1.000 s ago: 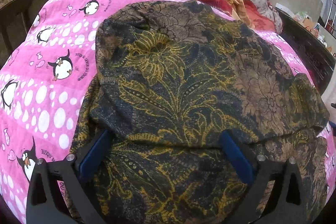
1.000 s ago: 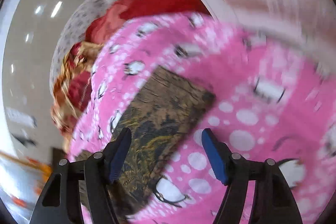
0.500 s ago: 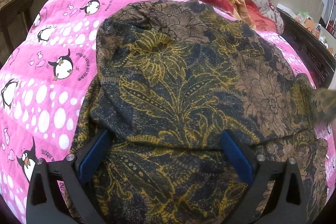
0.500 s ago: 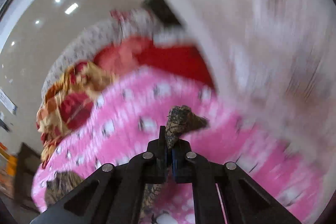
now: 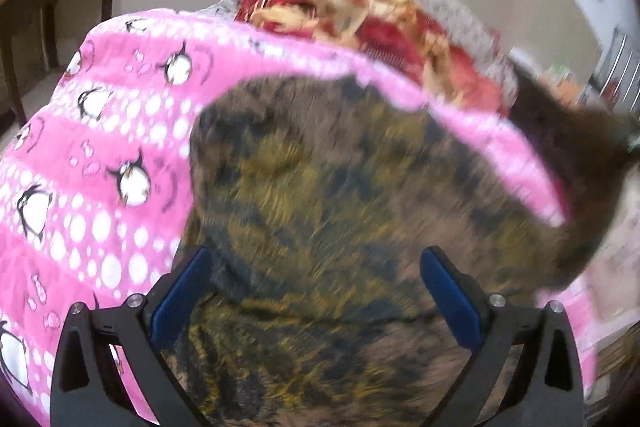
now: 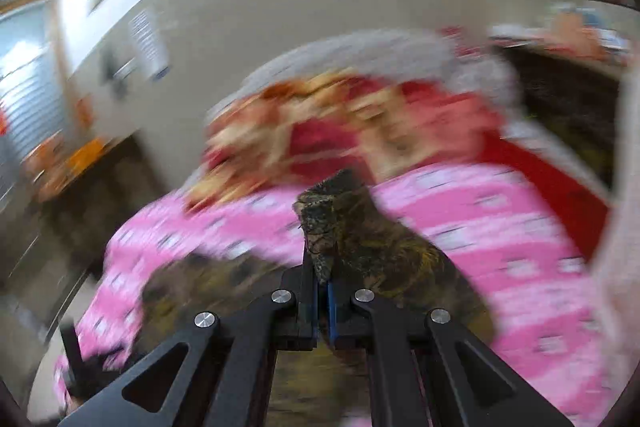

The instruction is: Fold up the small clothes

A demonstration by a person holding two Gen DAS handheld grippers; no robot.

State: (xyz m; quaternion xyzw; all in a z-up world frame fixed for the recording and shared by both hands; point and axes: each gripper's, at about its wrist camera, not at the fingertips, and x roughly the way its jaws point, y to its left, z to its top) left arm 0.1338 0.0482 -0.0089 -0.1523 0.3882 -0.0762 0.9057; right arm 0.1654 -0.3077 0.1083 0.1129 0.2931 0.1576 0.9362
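A dark floral garment [image 5: 328, 195] in black, brown and gold lies on the pink penguin blanket [image 5: 100, 155]. My left gripper [image 5: 316, 291] is open and empty just above the garment's near part, blue pads spread wide. My right gripper [image 6: 323, 283] is shut on a corner of the same garment [image 6: 328, 223] and holds it lifted off the blanket; in the left wrist view that raised part [image 5: 568, 155] hangs at the right. Both views are blurred by motion.
A heap of red and cream cloth [image 5: 360, 11] lies at the far end of the bed. A dark wooden table [image 5: 44, 11] stands at the left. A dark bed frame [image 6: 568, 87] runs along the right.
My right gripper closed on the garment's corner and lifted it up and across. My left gripper stayed open but tilted up, and the garment's right side rose.
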